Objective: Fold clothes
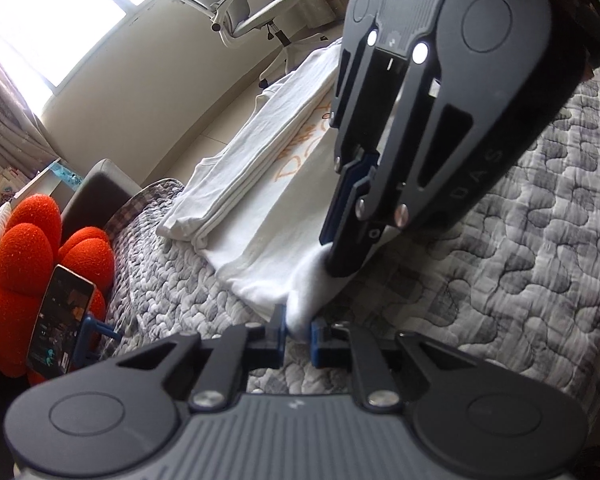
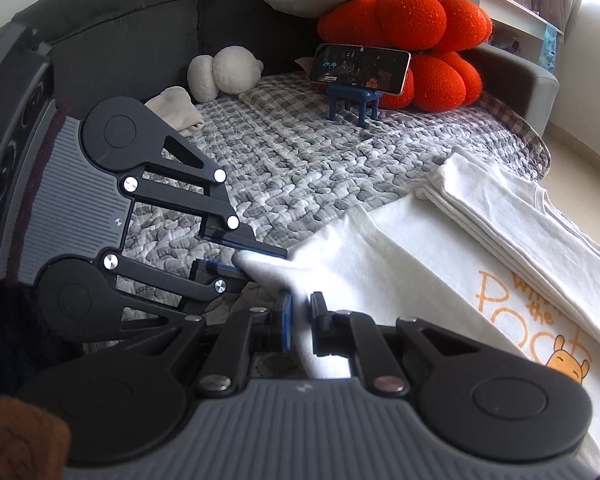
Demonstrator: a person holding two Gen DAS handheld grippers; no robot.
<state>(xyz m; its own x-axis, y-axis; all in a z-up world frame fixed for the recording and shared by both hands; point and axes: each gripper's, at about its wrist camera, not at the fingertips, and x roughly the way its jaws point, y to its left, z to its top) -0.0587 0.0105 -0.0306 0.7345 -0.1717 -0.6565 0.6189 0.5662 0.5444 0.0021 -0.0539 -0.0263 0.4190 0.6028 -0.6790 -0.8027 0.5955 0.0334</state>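
Observation:
A white T-shirt (image 1: 260,208) (image 2: 420,264) with orange lettering and a small bear print lies on the grey quilted cover (image 1: 500,260) (image 2: 300,160). Its far side is folded inward in long layers. My left gripper (image 1: 298,332) (image 2: 242,260) is shut on the shirt's near corner, and white cloth bulges between its pads. Right beside it my right gripper (image 2: 300,316) (image 1: 334,262) is shut on the same hem, a short way along the edge. The pinched hem is lifted slightly off the cover between the two grippers.
A phone on a blue stand (image 2: 360,68) (image 1: 60,320) stands before an orange flower cushion (image 2: 420,20) (image 1: 28,240). A white plush (image 2: 224,72) and a small cloth (image 2: 176,108) lie by the dark sofa back. An office chair (image 1: 248,12) stands past the shirt's far end.

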